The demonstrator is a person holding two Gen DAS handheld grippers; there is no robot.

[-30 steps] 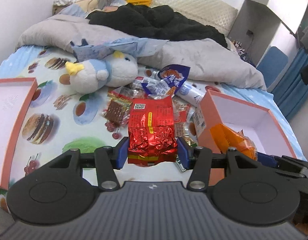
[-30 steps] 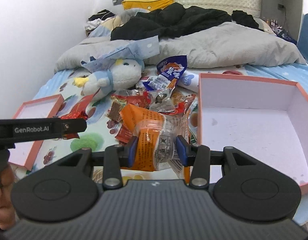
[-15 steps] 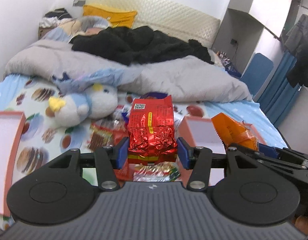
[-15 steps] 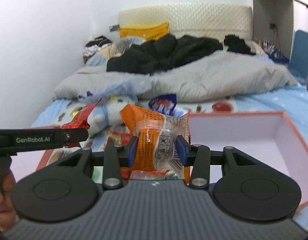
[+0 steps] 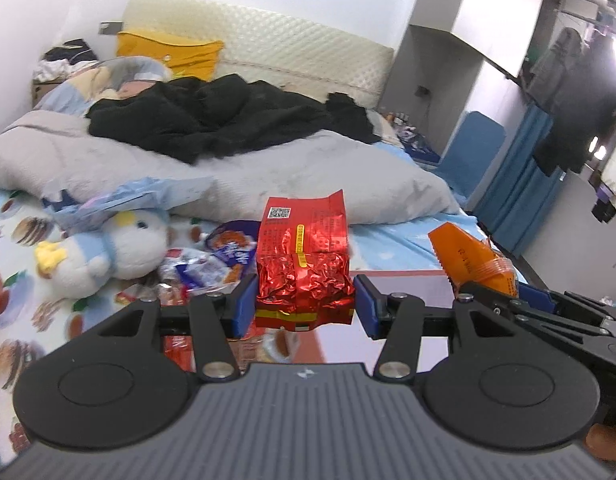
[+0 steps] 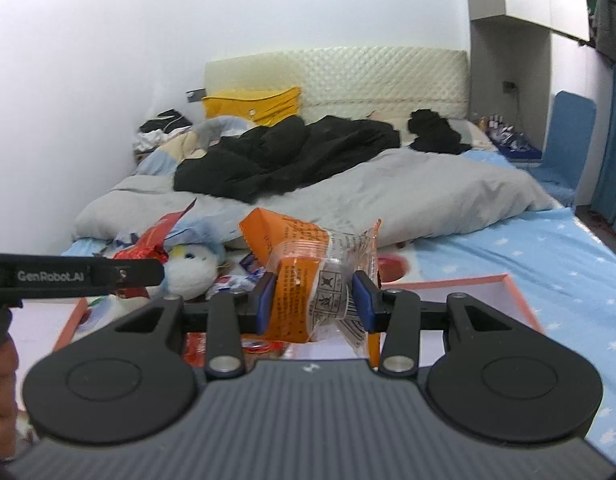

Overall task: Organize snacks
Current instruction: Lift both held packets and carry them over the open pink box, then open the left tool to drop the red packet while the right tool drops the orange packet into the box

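**Two packets aloft, box below**

While clamped on a red packet (image 5: 304, 276), left fingers (image 5: 304, 306) squeeze only its crinkled lower half; tall printed top stands free above the pads. Right fingers (image 6: 313, 306) pinched on an orange packet (image 6: 308, 280), gripped across its clear middle, one corner jutting up and left, tail hanging beneath. Neither set closed fully, both stopped by the packet between.

Risks, as judged: slick foil sliding out of the left pads if tilted sharply, since grip sits low on a top-heavy bag. Soft orange wrapper likely to twist or sag out of the right pads, held off-centre. Possible clash between the two grippers, close side by side, each visible at the edge of the other's view. Possible snag of a dangling packet on the box (image 6: 519, 300) rim if lowered short of the opening.

Open room: white box floor directly under and ahead of the right fingers, looking bare where visible, pink rim beyond and to the right. Lid (image 6: 68, 320) down left of the fingers. Loose snacks (image 5: 212, 264) and a plush (image 5: 108, 248) crowd the bed (image 6: 547, 264) ahead-left of the left fingers; clear sheet only to the far right.
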